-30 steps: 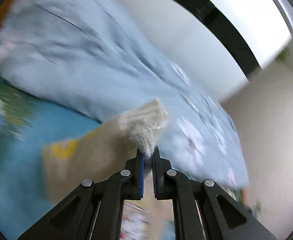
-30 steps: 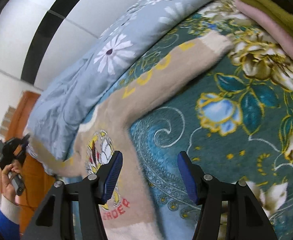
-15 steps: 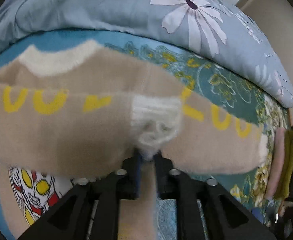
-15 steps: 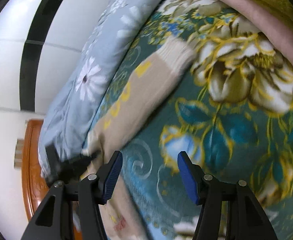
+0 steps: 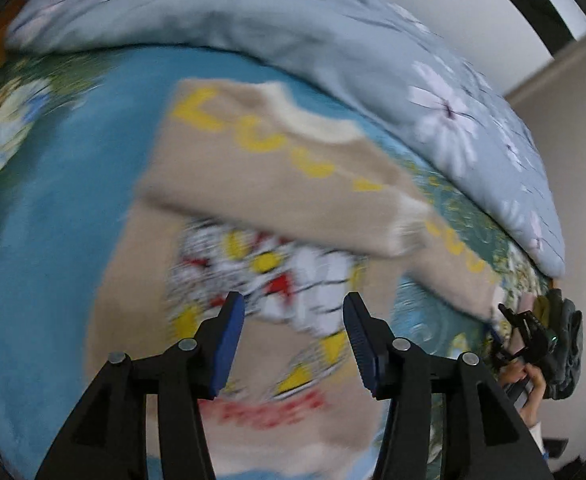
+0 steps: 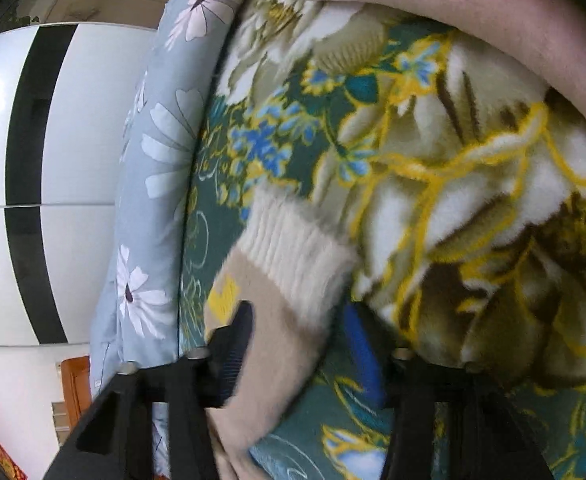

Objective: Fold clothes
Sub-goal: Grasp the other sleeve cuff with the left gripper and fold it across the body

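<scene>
Left gripper (image 5: 293, 336) fingers spread wide, gripping nothing. Right gripper (image 6: 297, 356) fingers parted, held low.

Teal floral blanket (image 6: 473, 208), blue daisy-print duvet (image 5: 333, 40) (bunched along the wall), white wardrobe (image 6: 85, 120)

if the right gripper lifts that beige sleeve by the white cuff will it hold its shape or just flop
Probably flop: the beige sleeve lies limp along the floral blanket, and the other sleeve already drapes folded over the sweater's chest. The fuzzy ribbed cuff looks grippy, so slipping seems unlikely. The open right gripper straddles the sleeve; the rest would likely drag behind.
</scene>
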A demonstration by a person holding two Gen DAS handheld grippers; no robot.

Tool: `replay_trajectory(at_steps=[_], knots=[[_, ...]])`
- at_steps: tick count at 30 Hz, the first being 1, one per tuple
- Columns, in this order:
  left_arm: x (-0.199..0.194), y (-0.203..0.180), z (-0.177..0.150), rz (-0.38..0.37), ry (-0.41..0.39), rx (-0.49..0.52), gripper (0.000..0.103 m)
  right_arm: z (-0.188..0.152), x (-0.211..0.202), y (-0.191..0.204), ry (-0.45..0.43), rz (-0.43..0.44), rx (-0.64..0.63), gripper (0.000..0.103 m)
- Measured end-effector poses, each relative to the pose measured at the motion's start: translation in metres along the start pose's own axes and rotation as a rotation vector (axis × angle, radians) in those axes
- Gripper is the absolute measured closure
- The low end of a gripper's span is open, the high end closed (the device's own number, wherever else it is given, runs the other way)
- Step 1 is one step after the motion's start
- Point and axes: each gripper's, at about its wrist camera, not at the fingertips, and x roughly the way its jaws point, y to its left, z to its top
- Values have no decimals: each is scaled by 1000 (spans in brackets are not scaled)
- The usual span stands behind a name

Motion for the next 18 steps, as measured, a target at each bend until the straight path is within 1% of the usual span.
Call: replay_trajectory(at_steps=[1,2,3,4,6,7,9,10,13,18], knots=[[-6,14,-4,7,-4,-28,51,1,2,3,3,-4,-11,78],[-13,28,-7,13,-7,-57,51,1,4,7,5,-7,-24,82],[-19,41,-11,14,-18,-94,51,1,4,12,1,-13,-42,89],[-25,54,-14,15,-29,-131,51,0,3,18,-4,-14,-60,90],[-35,78,-19,-3,-58,-224,51,-4,-8,35,-28,17,-101,91],[-36,87,-20,-16,-69,-263,51,-7,-15,46,-40,39,-132,91],[-42,103,-24,-37,-78,-306,51,-23,-34,87,-61,116,-242,91],[-43,107,-25,-40,-79,-312,51,-32,-41,107,-65,153,-293,91],[-43,121,-28,-53,-69,-324,51,-78,-39,164,-14,249,-402,91],[-43,135,-30,-86,-60,-298,51,-154,-35,259,73,409,-583,91]])
